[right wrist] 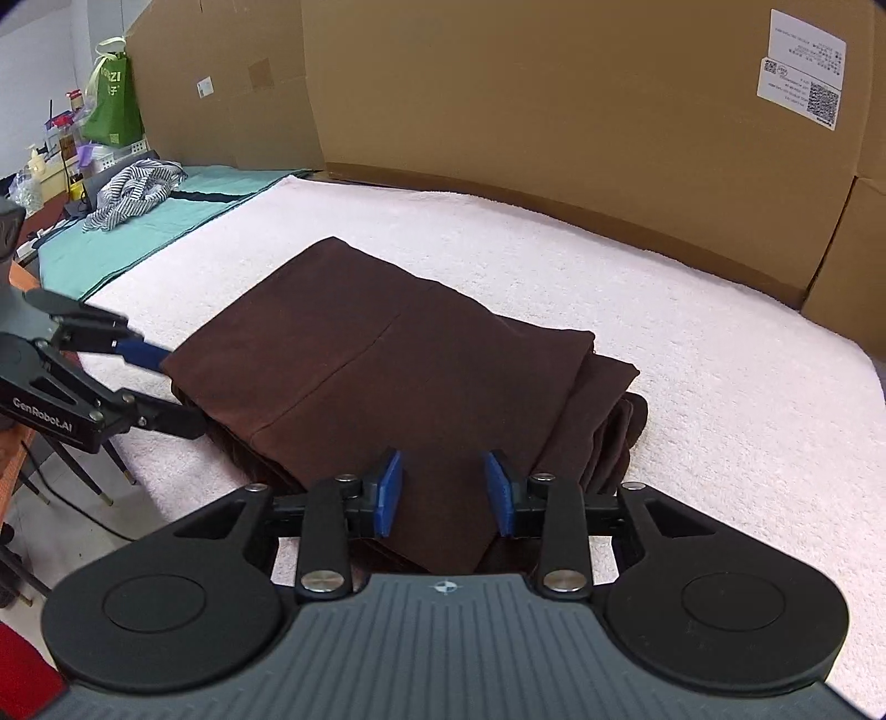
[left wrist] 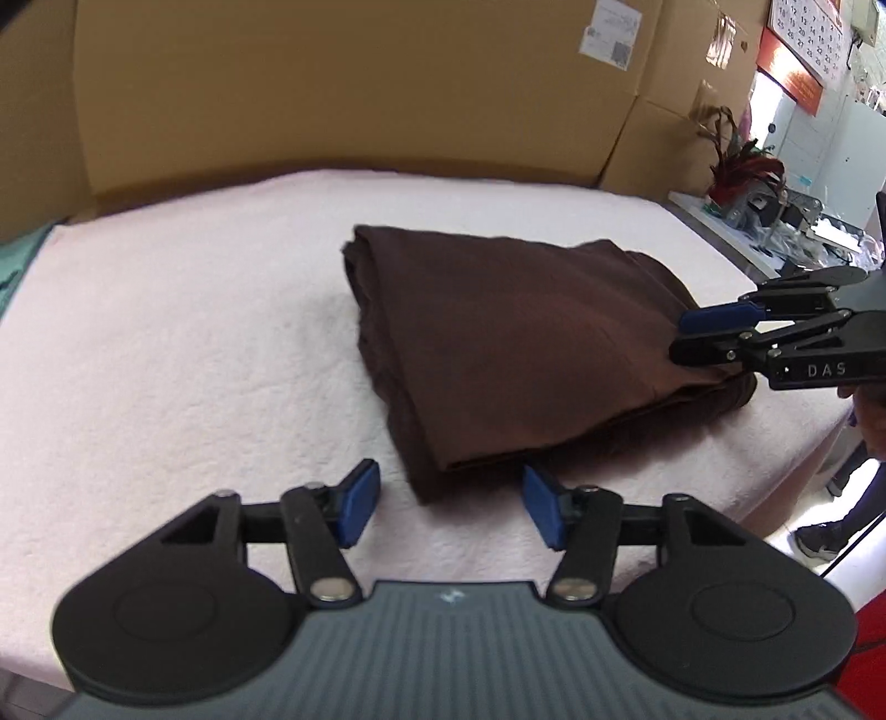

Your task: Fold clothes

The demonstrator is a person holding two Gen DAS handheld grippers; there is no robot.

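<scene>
Both tongs (left wrist: 451, 507) (right wrist: 443, 493) agape beside brown garment (left wrist: 498, 343), folded flat.

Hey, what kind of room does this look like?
Probably a makeshift workroom or office: big cardboard boxes wall in a towel-covered table, with a cluttered desk and wall calendar behind.

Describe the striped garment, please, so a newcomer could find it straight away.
Start at the white towel covering the table, where the folded brown cloth lies. A green sheet adjoins its far left edge, and the striped garment sits on that sheet. It alone is crumpled and black-and-white striped.
</scene>
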